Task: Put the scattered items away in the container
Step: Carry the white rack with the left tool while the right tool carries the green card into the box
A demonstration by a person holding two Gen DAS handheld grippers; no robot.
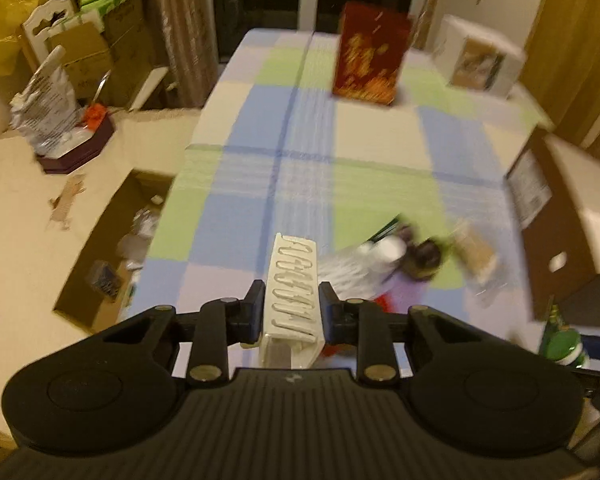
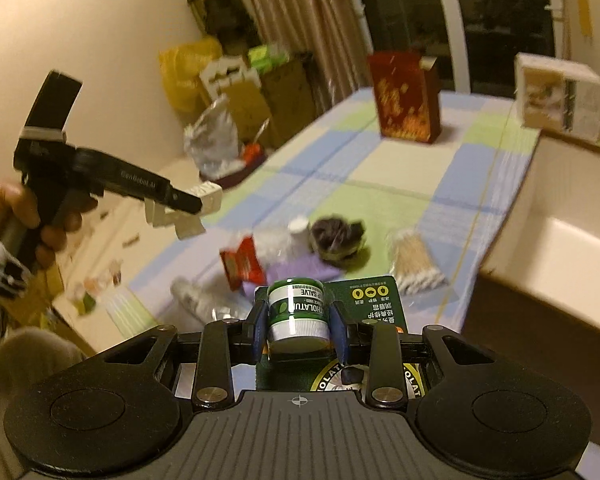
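Observation:
My left gripper (image 1: pixel 291 296) is shut on a cream carton (image 1: pixel 293 256) with printed lettering, held above the checked tablecloth (image 1: pixel 260 184). In the right wrist view a hand holds that left gripper (image 2: pixel 196 202) raised at the left, carton (image 2: pixel 208 194) in its fingers. My right gripper (image 2: pixel 297 312) is shut on a green and white salve jar (image 2: pixel 296 312). Below lie a green card (image 2: pixel 374 296), a cotton swab pack (image 2: pixel 416 264), a dark scrunchie (image 2: pixel 338 236), a red packet (image 2: pixel 244 264) and a purple item (image 2: pixel 296 270). The brown cardboard container (image 2: pixel 560 240) stands open at the right.
A red printed box (image 1: pixel 370 56) and a white box (image 1: pixel 480 60) stand at the table's far end. An open carton (image 1: pixel 112 248) sits on the floor left of the table edge. Bags and boxes (image 1: pixel 92 48) crowd the far left wall.

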